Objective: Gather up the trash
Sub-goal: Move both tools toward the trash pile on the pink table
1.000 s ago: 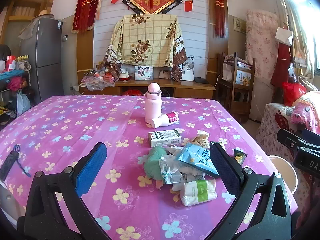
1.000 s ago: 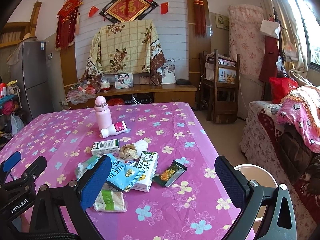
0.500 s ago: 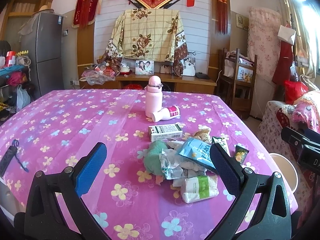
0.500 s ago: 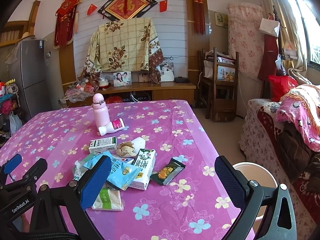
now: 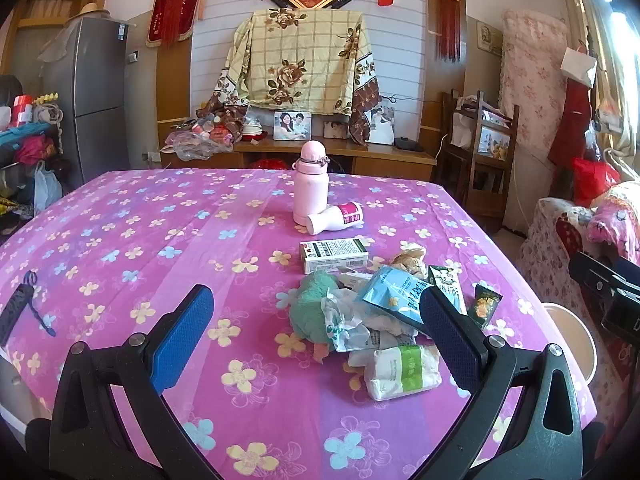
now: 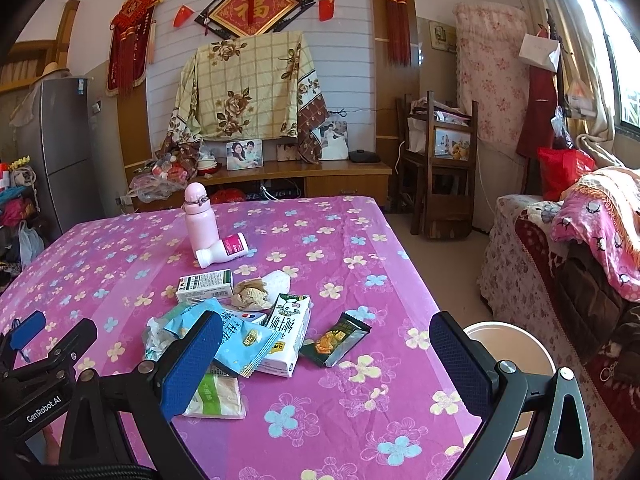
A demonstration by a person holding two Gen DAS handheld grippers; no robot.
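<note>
Pink flowered cloth (image 6: 340, 264) covers the table; the trash pile (image 6: 240, 328) sits lower centre of the right view, a bin (image 6: 508, 352) lower right. Wrappers look light, crinkly, slippery (pinch an edge). Left gripper (image 5: 316, 332) and right gripper (image 6: 326, 354) both gape, empty.

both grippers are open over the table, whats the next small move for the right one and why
Probably ease the right gripper forward and down onto the dark green snack wrapper. It lies flat by itself at the right edge of the trash pile, nearest the round white bin beside the pink flowered tablecloth, and the jaws stand wide open and empty.
</note>
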